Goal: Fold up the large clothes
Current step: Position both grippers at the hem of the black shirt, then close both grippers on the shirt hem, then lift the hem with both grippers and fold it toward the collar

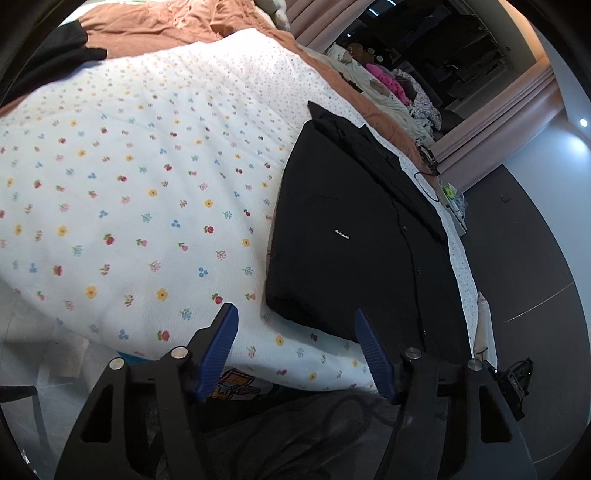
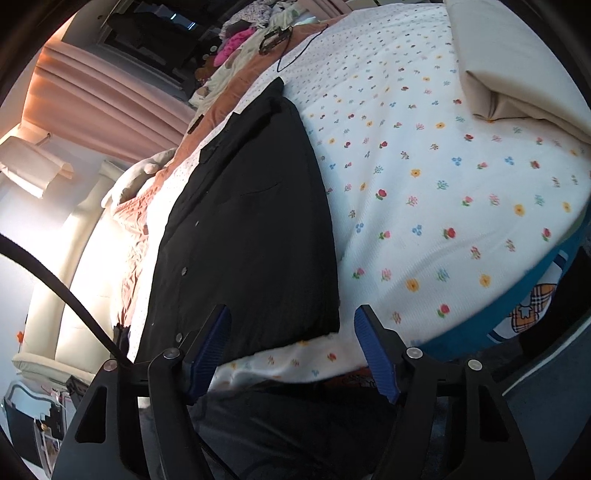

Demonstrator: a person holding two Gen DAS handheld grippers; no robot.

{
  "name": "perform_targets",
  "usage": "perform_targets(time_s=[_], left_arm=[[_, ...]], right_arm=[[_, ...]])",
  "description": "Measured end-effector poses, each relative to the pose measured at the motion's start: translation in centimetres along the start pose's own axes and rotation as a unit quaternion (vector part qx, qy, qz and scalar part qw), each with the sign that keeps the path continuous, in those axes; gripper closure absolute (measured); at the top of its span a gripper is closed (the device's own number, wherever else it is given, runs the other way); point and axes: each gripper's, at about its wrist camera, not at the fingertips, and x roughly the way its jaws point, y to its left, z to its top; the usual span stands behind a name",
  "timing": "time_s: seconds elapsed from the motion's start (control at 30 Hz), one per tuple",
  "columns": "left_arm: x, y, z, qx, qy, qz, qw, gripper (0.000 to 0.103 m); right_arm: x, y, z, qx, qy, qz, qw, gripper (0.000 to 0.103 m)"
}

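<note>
A black button-front shirt lies folded into a long rectangle on the white flowered bed cover, near the bed's edge. It also shows in the right wrist view, left of centre on the same cover. My left gripper is open and empty, held just short of the shirt's near end. My right gripper is open and empty, its jaws just short of the shirt's near edge.
A brown blanket and a black garment lie at the far side of the bed. A cream pillow sits at the upper right. A pile of clothes lies beyond the bed. Pink curtains hang behind.
</note>
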Motion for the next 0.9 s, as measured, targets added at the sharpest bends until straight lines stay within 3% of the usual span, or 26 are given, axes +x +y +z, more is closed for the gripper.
perform_targets(time_s=[0.27,0.3,0.6,0.63,0.7,0.8,0.9], left_arm=[[3.2,0.9,1.6,-0.013,0.025,-0.019,0.9994,0.041],[3.5,1.0,1.8,-0.017,0.027,-0.024,0.9992,0.045],[5.3,1.2,1.6,-0.052,0.041,-0.086,0.9941,0.049],[5.3,1.2,1.5,-0.050,0.041,-0.086,0.9942,0.049],[5.3,1.3,1.4,-0.056,0.046,-0.087,0.9936,0.068],[5.2,1.9,1.2,-0.068,0.042,-0.082,0.9935,0.086],[4.2,1.5,0.8,-0.058,0.025,-0.087,0.9942,0.092]], right_arm=[[2.4,-1.0,0.7,0.029,0.000,0.009,1.000,0.040],[2.6,-1.0,0.7,0.033,0.000,0.013,0.999,0.041],[5.0,-1.2,0.5,0.063,0.005,0.059,0.996,0.042],[5.4,-1.1,0.4,0.063,0.006,0.062,0.996,0.045],[6.1,-1.0,0.1,0.068,0.012,0.065,0.996,0.055],[6.9,-1.3,0.0,0.081,0.012,0.054,0.995,0.090],[6.6,-1.6,-0.2,0.095,-0.001,0.066,0.993,0.095]])
